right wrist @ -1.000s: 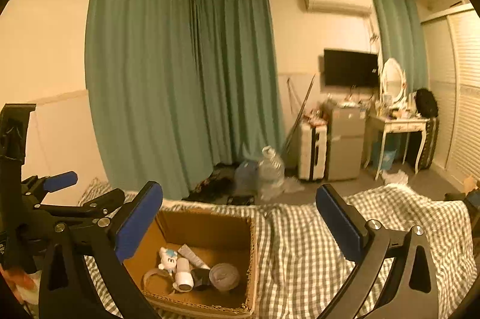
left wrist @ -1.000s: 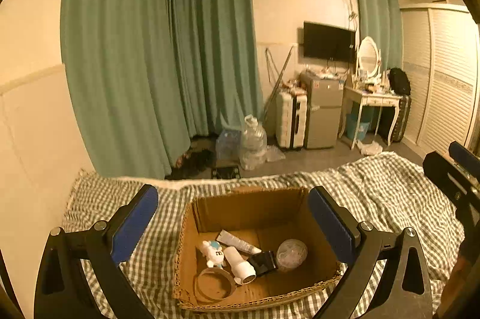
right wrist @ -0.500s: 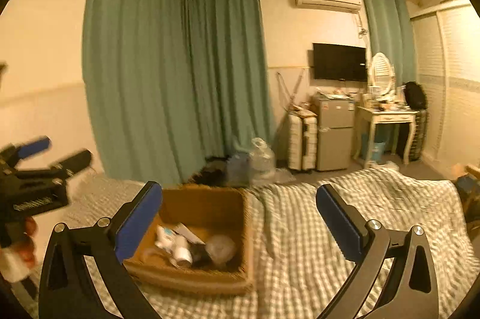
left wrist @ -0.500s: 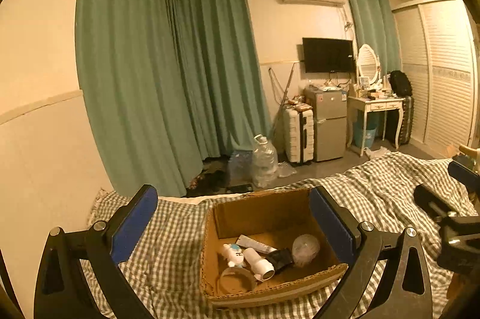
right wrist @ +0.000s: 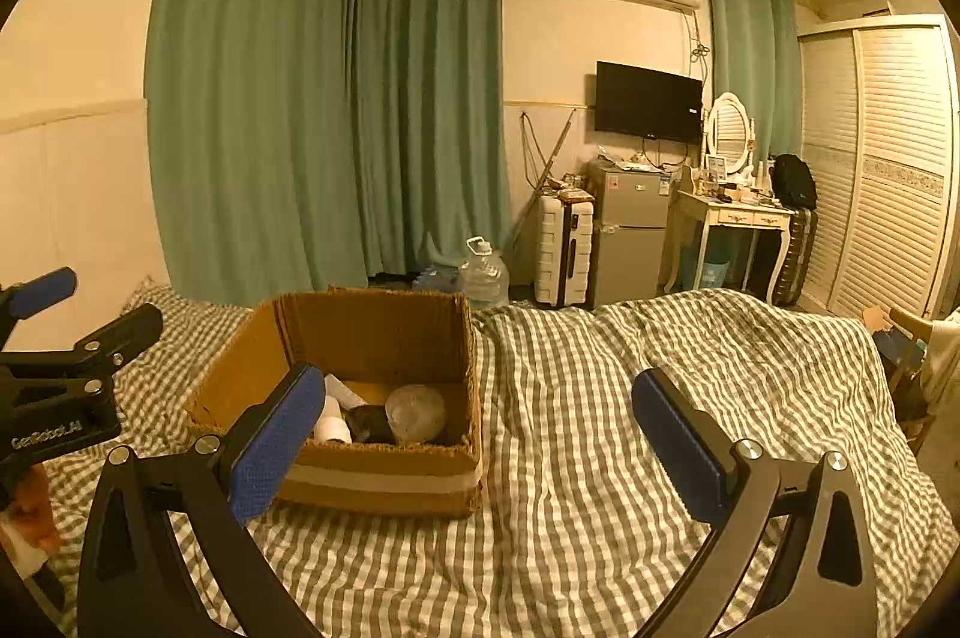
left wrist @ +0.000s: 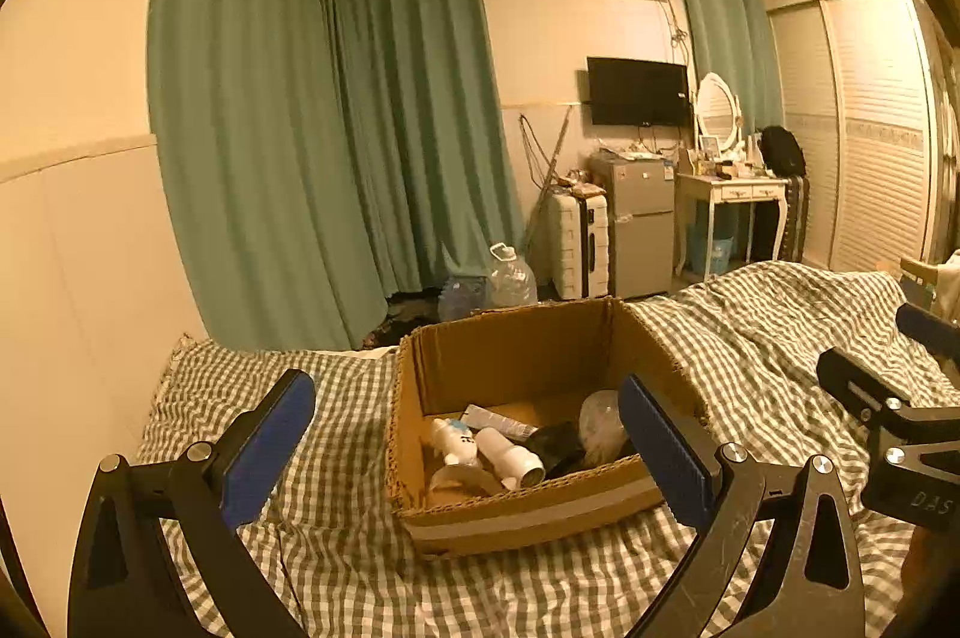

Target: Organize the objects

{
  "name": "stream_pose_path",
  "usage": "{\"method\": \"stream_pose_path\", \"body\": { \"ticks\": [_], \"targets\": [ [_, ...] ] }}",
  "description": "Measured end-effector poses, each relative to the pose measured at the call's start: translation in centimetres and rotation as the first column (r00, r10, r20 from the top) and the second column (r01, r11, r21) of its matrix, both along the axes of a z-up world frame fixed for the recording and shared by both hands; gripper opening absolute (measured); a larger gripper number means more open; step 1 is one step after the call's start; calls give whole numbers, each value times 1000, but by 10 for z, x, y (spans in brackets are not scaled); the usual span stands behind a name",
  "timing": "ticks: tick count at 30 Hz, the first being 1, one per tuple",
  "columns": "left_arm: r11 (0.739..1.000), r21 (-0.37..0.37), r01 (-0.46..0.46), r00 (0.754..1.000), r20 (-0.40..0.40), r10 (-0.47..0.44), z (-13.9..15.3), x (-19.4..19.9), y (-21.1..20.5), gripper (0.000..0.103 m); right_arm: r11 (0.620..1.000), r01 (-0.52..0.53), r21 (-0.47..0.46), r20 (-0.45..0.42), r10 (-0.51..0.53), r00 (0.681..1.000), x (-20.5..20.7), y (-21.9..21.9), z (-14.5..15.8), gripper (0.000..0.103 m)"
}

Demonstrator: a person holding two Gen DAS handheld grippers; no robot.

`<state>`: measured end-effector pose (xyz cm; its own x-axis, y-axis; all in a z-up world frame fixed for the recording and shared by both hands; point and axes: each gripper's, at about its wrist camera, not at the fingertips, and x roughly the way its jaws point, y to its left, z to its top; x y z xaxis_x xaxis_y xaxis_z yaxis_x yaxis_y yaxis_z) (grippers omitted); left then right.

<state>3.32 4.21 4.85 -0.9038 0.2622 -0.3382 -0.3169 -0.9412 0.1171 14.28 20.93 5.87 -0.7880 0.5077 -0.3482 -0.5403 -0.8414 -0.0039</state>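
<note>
An open cardboard box [left wrist: 516, 356] stands on the checked bedspread [left wrist: 336, 566]; it also shows in the right wrist view [right wrist: 372, 326]. Inside lie a white toy figure [left wrist: 451, 443], a white tube [left wrist: 510, 455], a flat tube [left wrist: 498, 419], a black item [left wrist: 555, 443], a clear ball [left wrist: 600, 419] and a tape ring [left wrist: 456, 479]. My left gripper [left wrist: 468, 449] is open and empty, just in front of the box. My right gripper [right wrist: 474, 437] is open and empty, to the right of the box.
The bed runs right under the checked cover [right wrist: 690, 350]. Past its far edge are green curtains [left wrist: 336, 146], water jugs [left wrist: 510, 281], a suitcase [left wrist: 579, 245], a small fridge [left wrist: 642, 224] and a dressing table [left wrist: 735, 191].
Both grippers have drawn back and lowered. The box now sits farther right in the left view and more central in the right view. Both stay open and empty.
</note>
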Motion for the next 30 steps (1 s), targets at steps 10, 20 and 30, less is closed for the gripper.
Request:
{"method": "stream_pose_path", "body": {
  "ticks": [10, 20, 30],
  "targets": [
    [994, 22, -107, 990, 99, 104, -42, -20, -27, 103, 999, -28, -24, 67, 29, 997, -32, -13, -29, 103],
    [993, 35, -115, 984, 140, 109, -47, -22, -33, 103, 999, -22, -50, 83, 26, 996, -37, -9, -33, 103],
    [994, 27, -105, 986, 130, 101, -44, -19, -28, 103, 999, -25, -39, 91, 28, 995, -38, -12, -34, 103]
  ]
}}
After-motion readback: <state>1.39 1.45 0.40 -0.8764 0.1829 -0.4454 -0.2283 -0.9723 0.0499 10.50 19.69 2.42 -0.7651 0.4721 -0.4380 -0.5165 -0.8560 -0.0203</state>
